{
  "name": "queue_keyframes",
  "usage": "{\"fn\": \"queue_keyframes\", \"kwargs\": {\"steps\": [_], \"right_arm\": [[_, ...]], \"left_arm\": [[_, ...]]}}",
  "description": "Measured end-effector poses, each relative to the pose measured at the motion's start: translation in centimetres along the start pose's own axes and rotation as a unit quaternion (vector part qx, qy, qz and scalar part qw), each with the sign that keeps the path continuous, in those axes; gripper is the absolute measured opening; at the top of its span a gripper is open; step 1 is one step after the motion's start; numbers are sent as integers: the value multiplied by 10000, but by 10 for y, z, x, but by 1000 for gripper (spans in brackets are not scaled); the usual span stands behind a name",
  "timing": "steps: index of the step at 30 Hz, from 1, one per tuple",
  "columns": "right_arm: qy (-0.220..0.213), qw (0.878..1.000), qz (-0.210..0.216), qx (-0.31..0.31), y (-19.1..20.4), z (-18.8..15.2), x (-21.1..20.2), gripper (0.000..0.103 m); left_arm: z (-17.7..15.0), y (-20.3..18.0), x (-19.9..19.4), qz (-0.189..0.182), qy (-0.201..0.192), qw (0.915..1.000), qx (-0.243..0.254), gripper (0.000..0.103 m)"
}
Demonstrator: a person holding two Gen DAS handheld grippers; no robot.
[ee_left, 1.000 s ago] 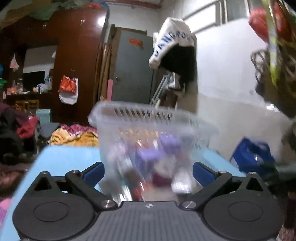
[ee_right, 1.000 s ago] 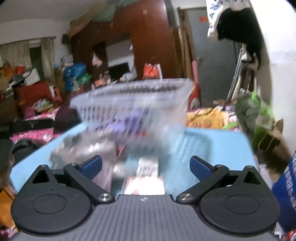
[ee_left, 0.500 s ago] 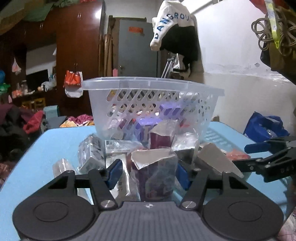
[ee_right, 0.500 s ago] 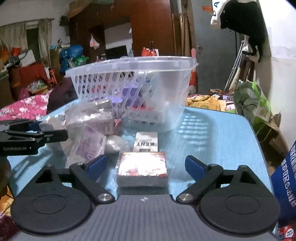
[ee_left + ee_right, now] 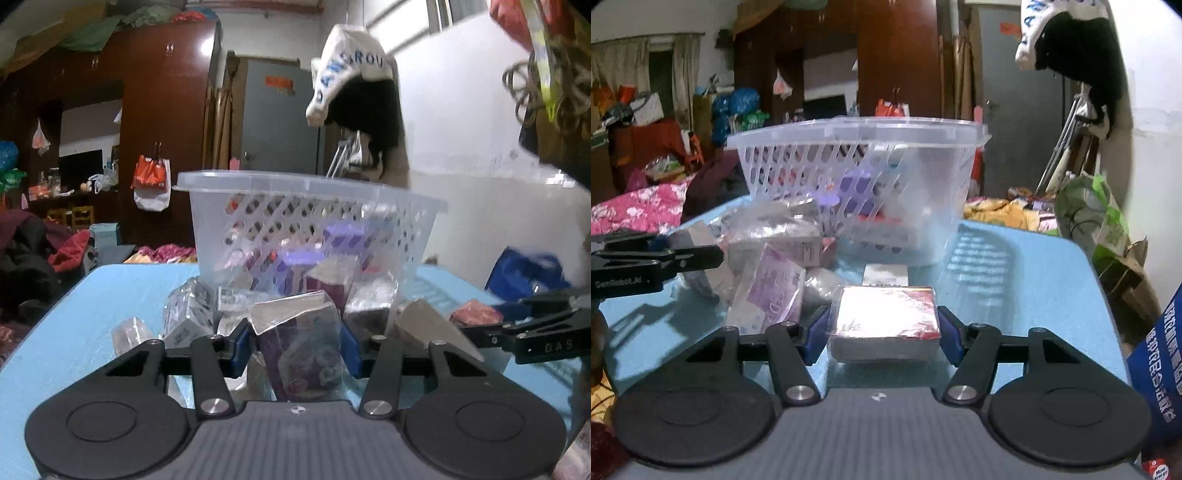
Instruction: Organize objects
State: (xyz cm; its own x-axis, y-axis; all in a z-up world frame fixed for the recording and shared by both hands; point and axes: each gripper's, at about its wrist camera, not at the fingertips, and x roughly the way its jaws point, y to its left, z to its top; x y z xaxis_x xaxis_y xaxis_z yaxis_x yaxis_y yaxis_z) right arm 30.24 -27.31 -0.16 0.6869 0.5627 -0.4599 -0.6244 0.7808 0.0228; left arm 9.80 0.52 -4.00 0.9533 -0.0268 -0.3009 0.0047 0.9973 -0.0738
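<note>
Packets [image 5: 768,291] crowd the blue table [image 5: 1027,280] near the clear basket [image 5: 857,140]. Left gripper [image 5: 295,349] clamps a purple pouch [image 5: 306,358], basket wall just beyond. Right gripper [image 5: 882,334] grips a red-topped box [image 5: 884,317]; a white box [image 5: 885,275] lies between it and the basket.

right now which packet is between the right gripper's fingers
The red foil-wrapped box, clamped by the right gripper; the purple packet and white box lie loose on the table.

Clear plastic basket [image 5: 923,155] (glossy), matt table [image 5: 1034,280].
</note>
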Motion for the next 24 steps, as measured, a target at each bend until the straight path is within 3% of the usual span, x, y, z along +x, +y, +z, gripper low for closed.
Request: {"fn": "queue_keyframes", "kwargs": {"steps": [7, 24], "right_arm": [[-588, 9973, 166, 415, -13, -5, -15, 64], [-893, 9955, 115, 287, -8, -9, -20, 64]], "left_arm": [[-3, 0, -7, -97, -291, 9995, 22, 53], [-5, 4, -8, -172, -445, 9989, -38, 53]]}}
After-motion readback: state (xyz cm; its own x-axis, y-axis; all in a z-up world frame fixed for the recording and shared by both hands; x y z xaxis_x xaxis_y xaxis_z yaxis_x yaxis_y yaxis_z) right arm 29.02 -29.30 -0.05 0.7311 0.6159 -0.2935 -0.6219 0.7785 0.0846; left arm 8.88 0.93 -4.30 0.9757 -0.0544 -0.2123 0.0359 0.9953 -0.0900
